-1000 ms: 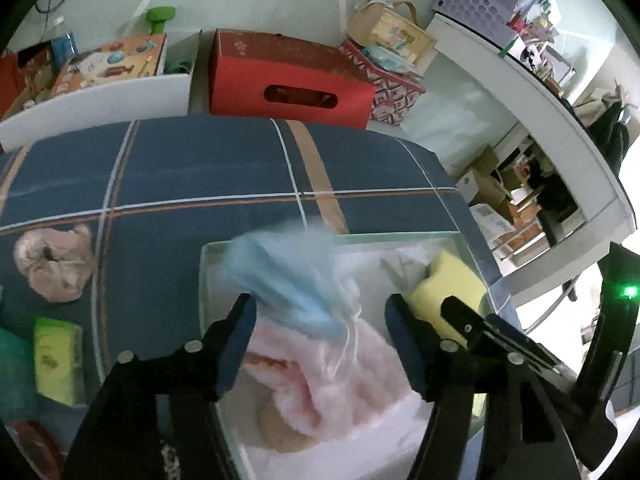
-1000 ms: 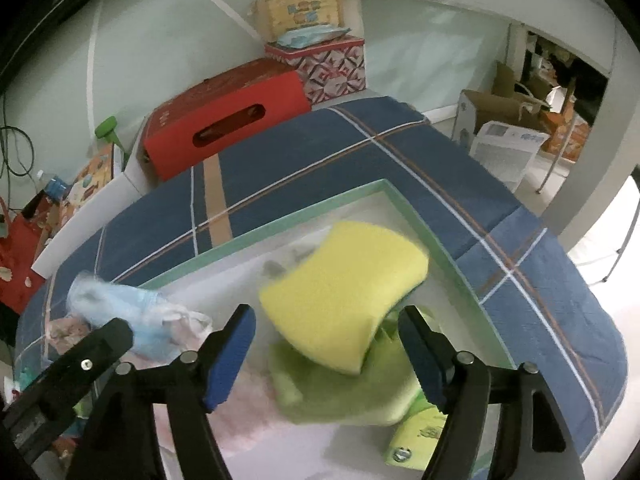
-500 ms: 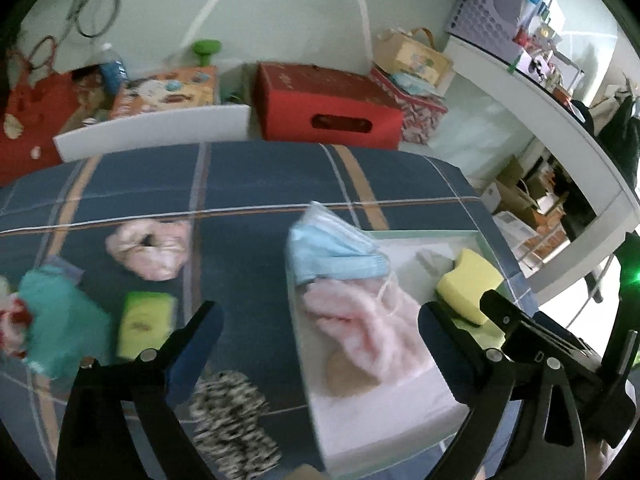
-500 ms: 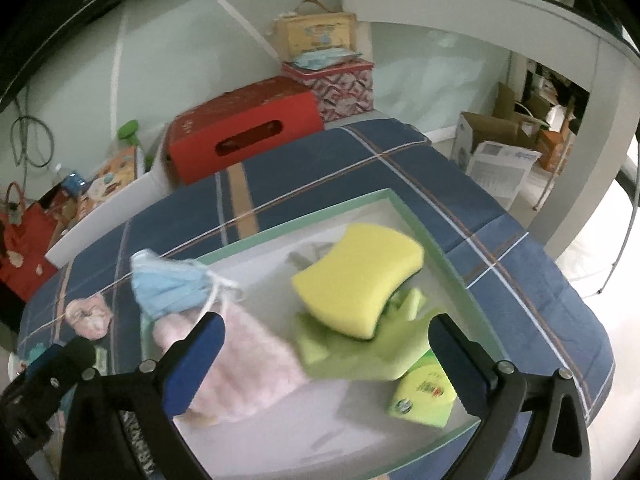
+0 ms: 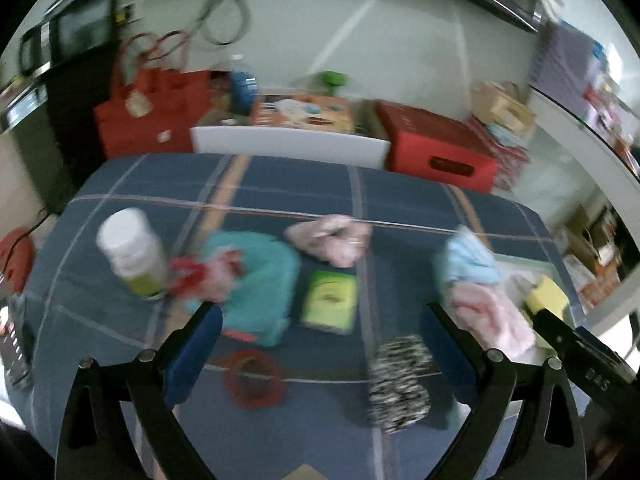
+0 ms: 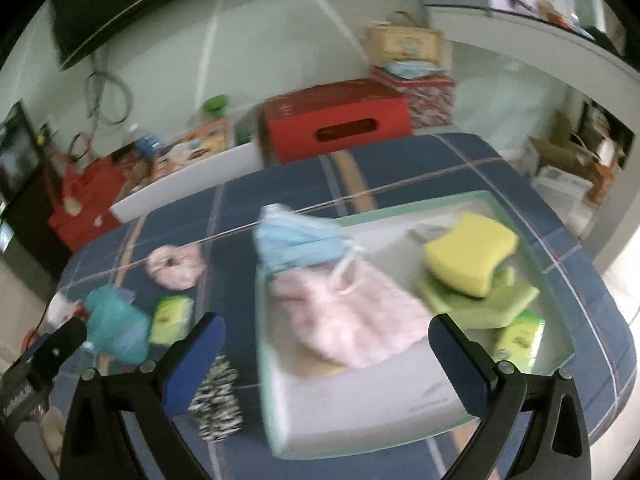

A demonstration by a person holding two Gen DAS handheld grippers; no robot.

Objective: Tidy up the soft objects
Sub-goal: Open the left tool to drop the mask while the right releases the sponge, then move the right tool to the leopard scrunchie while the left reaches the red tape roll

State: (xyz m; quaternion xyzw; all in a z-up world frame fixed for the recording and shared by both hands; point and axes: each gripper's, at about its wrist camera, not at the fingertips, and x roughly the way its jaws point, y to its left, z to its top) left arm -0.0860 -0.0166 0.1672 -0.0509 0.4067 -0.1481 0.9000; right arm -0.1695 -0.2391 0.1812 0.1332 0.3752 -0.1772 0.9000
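Observation:
A white tray (image 6: 360, 400) with a green rim holds a blue face mask (image 6: 298, 240), a pink fluffy cloth (image 6: 352, 320), a yellow sponge (image 6: 470, 256), a green cloth (image 6: 480, 304) and a small green packet (image 6: 520, 332). On the blue plaid tablecloth lie a pink scrunchie (image 5: 332, 236), a teal cloth (image 5: 256, 280), a green sponge packet (image 5: 330, 300), a zebra-print scrunchie (image 5: 400, 384) and a red scrunchie (image 5: 252, 380). My left gripper (image 5: 320, 348) is open and empty above these. My right gripper (image 6: 326, 356) is open and empty above the tray.
A white bottle (image 5: 132, 252) stands at the table's left. Behind the table are a red box (image 6: 336, 120), a white bin (image 5: 288, 146) and a red bag (image 5: 148, 108). A white counter (image 6: 540, 36) runs along the right.
Both grippers have let go of the mask and the yellow sponge, opened wide and pulled up and back. The left view has swung left over the loose items.

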